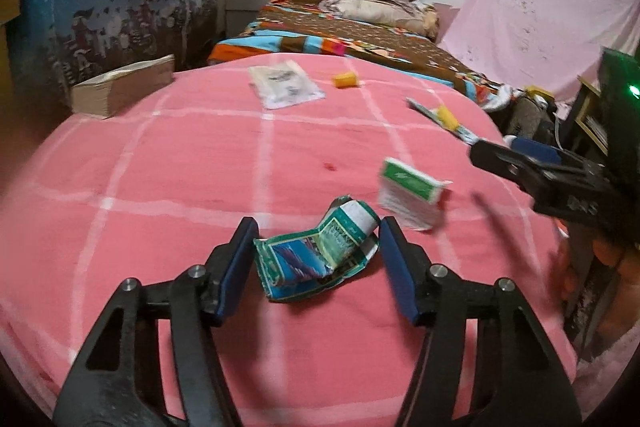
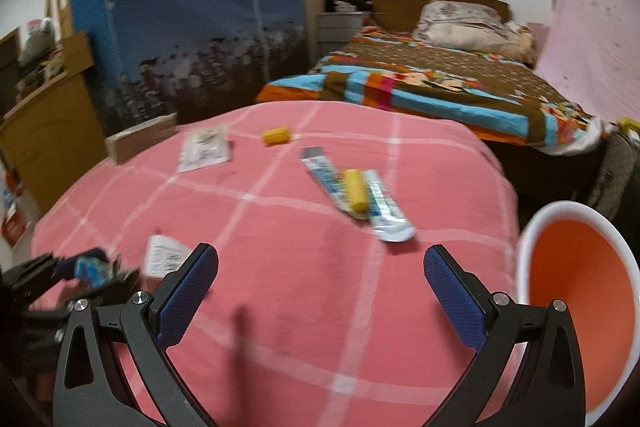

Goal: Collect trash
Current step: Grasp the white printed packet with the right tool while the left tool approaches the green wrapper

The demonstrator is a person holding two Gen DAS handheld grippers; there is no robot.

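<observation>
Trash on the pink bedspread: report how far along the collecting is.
Done: nothing visibly binned; the orange bin looks empty. In hand: the left gripper straddles the crumpled green wrapper, not yet gripped. Left: green box, toothpaste tube, yellow cap, white packet.

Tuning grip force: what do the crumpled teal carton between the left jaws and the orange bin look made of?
Crumpled teal carton: thin printed cardboard, slightly glossy; it holds sharp creases and shows pale torn edges. Orange bin: probably moulded plastic, smooth matte orange inside with a white rim; rigid, seamless wall. Left gripper straddles the carton.
</observation>
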